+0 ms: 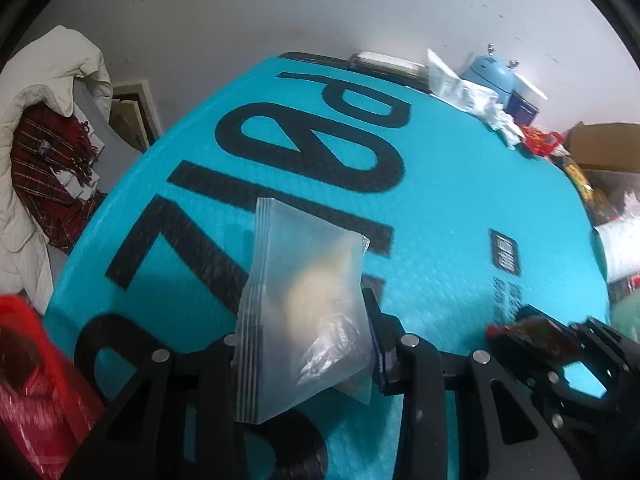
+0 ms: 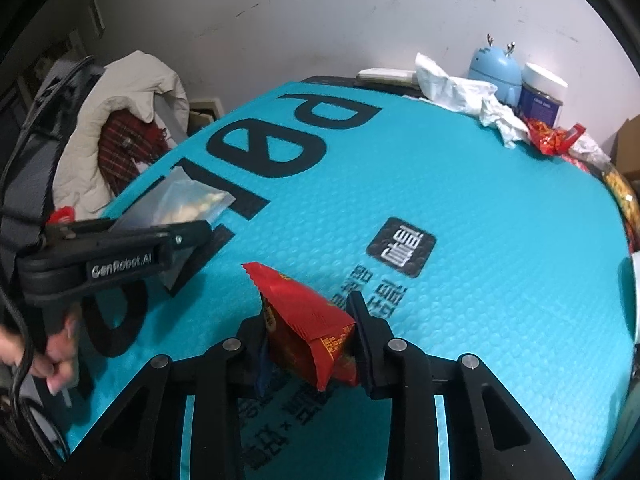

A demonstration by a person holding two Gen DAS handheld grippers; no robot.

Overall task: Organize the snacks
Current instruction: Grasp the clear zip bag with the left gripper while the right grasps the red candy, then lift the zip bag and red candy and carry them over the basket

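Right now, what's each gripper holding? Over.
Left gripper shut on clear zip bag. Right gripper shut on red snack packet. Both above teal mat. Nothing in the way.

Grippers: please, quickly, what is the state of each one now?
Left gripper: closed, holding the clear bag.
Right gripper: closed, holding the red packet.

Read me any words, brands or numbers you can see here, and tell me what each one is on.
"GenRobot.AI": white lettering on the side of the left gripper.
Huge black letters on the teal mat: upside down and cut off, not readable.
Black badge and small print on the mat: Chinese characters, too blurred.
Yellow print on the red snack packet: too small.
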